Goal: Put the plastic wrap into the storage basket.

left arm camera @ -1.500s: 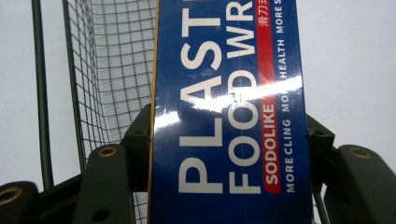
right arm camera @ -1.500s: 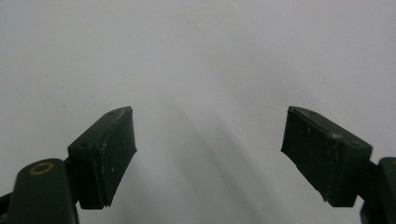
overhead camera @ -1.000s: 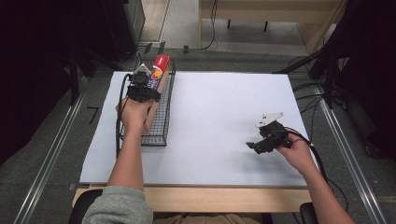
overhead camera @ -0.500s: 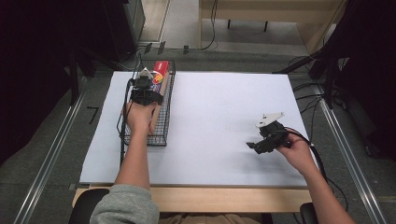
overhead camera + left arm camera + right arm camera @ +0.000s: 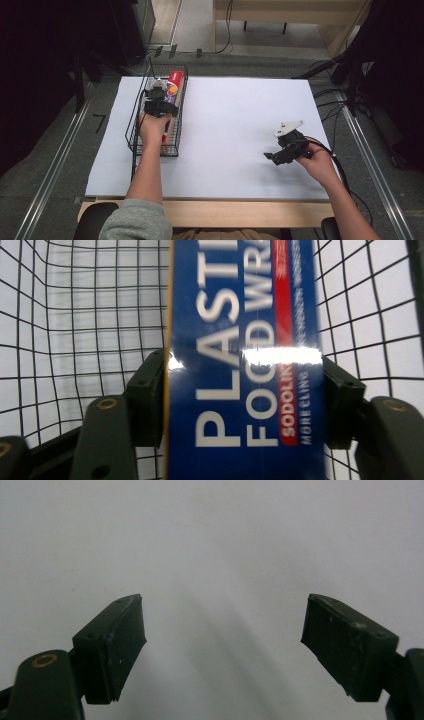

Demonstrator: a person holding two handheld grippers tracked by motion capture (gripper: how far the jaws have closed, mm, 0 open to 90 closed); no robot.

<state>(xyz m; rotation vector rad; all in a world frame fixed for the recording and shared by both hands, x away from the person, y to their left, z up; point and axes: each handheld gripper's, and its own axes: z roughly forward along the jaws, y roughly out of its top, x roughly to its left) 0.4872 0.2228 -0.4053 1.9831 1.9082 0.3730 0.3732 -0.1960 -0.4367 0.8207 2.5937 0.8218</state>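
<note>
A long blue and red box of plastic food wrap point(image 5: 175, 80) point(image 5: 240, 365) lies lengthwise in a black wire basket point(image 5: 134, 131) at the table's left. My left gripper point(image 5: 159, 106) point(image 5: 243, 385) reaches down into the basket from above. Its jaws have just been opening. The box still sits between them, with the pads point(image 5: 147, 390) close beside its long edges and no longer squeezing it. My right gripper point(image 5: 272, 156) point(image 5: 222, 645) hovers low over the white table sheet point(image 5: 215, 540) at the right, open, with nothing between its fingers.
The basket's wire walls point(image 5: 75, 315) rise around the box on both sides. Dark cabinets point(image 5: 60, 60) and cables point(image 5: 330, 95) stand beyond the table's far edge. A wooden edge point(image 5: 225, 212) runs along the near side.
My left hand has sunk into the basket with the box, which has come to lie lower and flatter. The right hand has stayed where it was.
</note>
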